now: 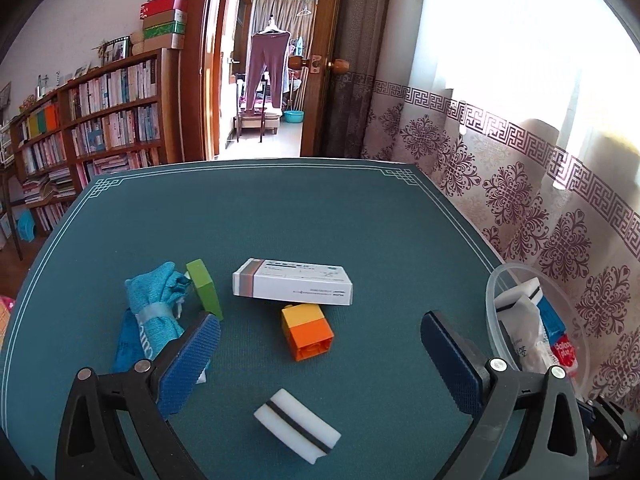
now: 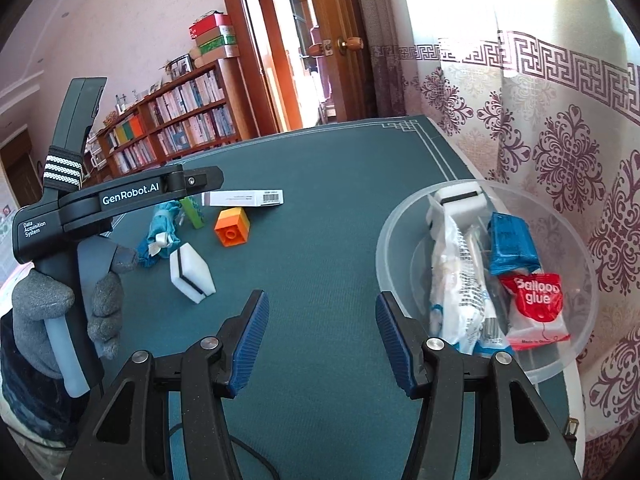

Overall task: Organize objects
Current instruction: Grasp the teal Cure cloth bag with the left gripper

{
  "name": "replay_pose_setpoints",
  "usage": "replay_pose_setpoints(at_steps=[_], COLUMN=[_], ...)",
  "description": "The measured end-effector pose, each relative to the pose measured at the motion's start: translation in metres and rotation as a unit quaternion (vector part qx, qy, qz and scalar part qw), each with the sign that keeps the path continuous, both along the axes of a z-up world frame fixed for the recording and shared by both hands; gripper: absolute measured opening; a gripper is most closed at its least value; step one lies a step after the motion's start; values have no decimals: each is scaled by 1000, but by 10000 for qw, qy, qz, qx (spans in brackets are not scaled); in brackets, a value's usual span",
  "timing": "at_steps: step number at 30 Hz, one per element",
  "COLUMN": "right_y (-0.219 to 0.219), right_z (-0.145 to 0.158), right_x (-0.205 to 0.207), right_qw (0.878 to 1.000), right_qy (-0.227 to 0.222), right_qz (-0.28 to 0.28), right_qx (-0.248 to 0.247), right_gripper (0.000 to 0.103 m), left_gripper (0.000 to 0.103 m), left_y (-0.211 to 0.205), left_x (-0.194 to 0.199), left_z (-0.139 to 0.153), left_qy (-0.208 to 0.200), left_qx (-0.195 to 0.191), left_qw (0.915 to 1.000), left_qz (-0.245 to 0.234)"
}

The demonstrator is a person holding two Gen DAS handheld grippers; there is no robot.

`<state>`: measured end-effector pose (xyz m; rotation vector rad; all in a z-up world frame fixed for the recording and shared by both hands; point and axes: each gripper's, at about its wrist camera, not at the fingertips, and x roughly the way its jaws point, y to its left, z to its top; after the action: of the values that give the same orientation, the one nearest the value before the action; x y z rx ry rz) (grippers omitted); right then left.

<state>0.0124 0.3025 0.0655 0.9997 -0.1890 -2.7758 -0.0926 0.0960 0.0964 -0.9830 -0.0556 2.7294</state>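
Reading red packet [image 2: 536, 312]: "Balloon glue" | left gripper [image 2: 192, 179]: "GenRobot.AI"

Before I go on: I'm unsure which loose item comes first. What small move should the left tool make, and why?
Probably lower the left tool onto the white sponge. The tool is open and empty, the sponge lies nearest it, apart from the other items, and the bowl already holds a similar one.
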Motion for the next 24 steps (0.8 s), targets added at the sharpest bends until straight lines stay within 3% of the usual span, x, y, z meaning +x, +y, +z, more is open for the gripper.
replay_pose_setpoints(at_steps=[12, 16, 18, 22, 24], right_y=[-62, -79, -84, -92, -95], right_z=[-8, -14, -18, -24, -27], right_x=[-26, -33, -37, -46, -49], right_qw=[9974, 9959, 9951, 9939, 9934], right_qy=[-189, -267, -308, -394, -420], right_qz=[678, 856, 922, 1012, 1050], right_qx=[-146, -151, -159, -186, -191], right_gripper=[57, 57, 57, 57, 57], left_gripper=[102, 101, 99, 80, 76], left_y=[-89, -95, -92, -89, -90], left_x=[-31, -38, -40, -45, -45], left_z=[-32, -46, -51, -59, -61], left_qy=[-352, -560, -587, -734, -681], left_qx=[79, 144, 80, -18, -104], left_qw=[9929, 9914, 9917, 9917, 9914], left_qz=[1135, 1176, 1142, 1057, 1108])
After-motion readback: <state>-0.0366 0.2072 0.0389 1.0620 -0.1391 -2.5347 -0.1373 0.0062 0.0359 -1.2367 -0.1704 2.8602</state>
